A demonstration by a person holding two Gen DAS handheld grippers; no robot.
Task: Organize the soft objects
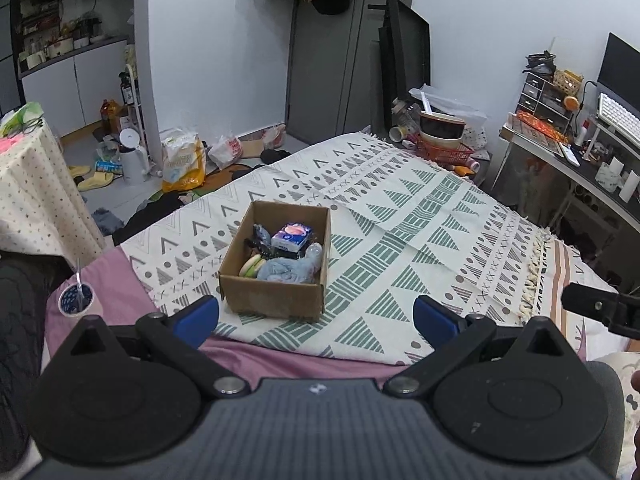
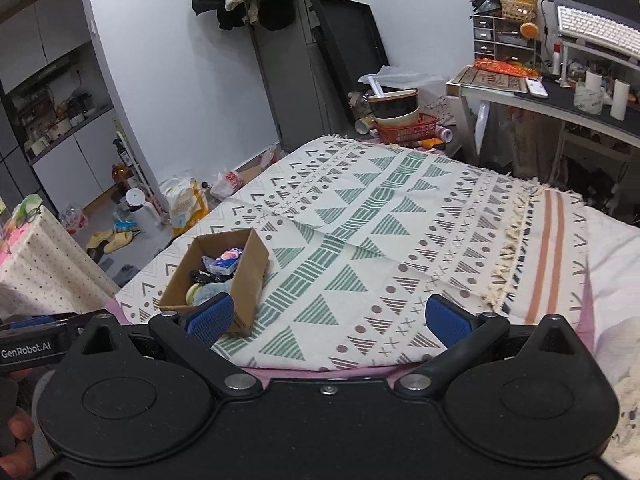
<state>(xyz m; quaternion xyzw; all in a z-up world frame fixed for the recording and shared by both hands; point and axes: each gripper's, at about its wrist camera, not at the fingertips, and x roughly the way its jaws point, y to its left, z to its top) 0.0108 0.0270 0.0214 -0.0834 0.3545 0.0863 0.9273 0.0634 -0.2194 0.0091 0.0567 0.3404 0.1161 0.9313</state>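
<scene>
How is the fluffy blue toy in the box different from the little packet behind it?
The fluffy blue toy is pale, lumpy and slumped at the near end of the cardboard box. The little packet is flat-sided, white and blue with a pink picture, and sits at the far end. Both lie inside the box.

Even, soft indoor light (source perhaps overhead); faint shadows; sharp focus; strong fisheye bowing at edges

At your nine o'clock in the right wrist view, the left gripper [image 2: 32, 338] carries white lettering "GenRobot.AI" on its black side; nothing else is legible.
</scene>
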